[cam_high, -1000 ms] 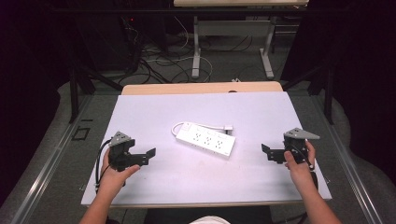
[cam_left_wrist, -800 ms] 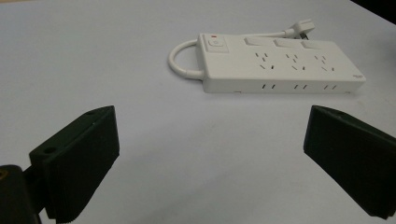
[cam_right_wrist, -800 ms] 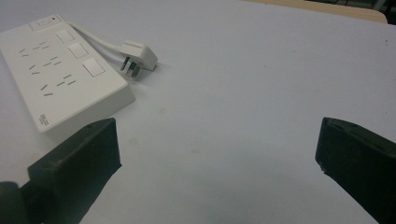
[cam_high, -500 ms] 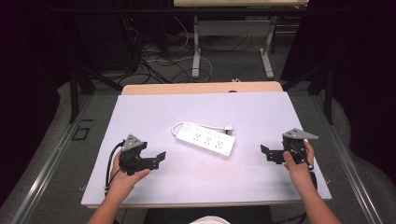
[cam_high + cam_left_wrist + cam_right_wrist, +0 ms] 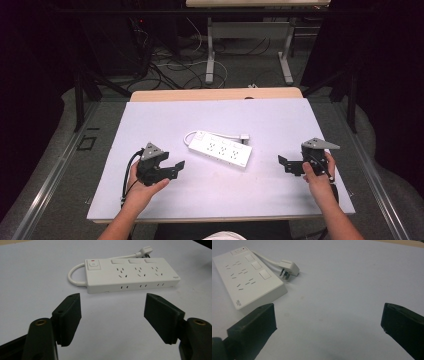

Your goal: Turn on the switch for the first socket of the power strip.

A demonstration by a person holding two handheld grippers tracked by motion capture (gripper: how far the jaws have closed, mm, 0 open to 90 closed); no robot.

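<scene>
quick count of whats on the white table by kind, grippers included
power strip, white, with its cord and plug: 1
handheld grippers, black: 2, the left gripper and the right gripper, both with jaws apart and holding nothing
total: 3

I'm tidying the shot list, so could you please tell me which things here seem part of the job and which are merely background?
Likely in play:
power strip with its cord and plug
left gripper, open
right gripper, open
table

Background:
desk legs beyond the table
floor cables
</scene>
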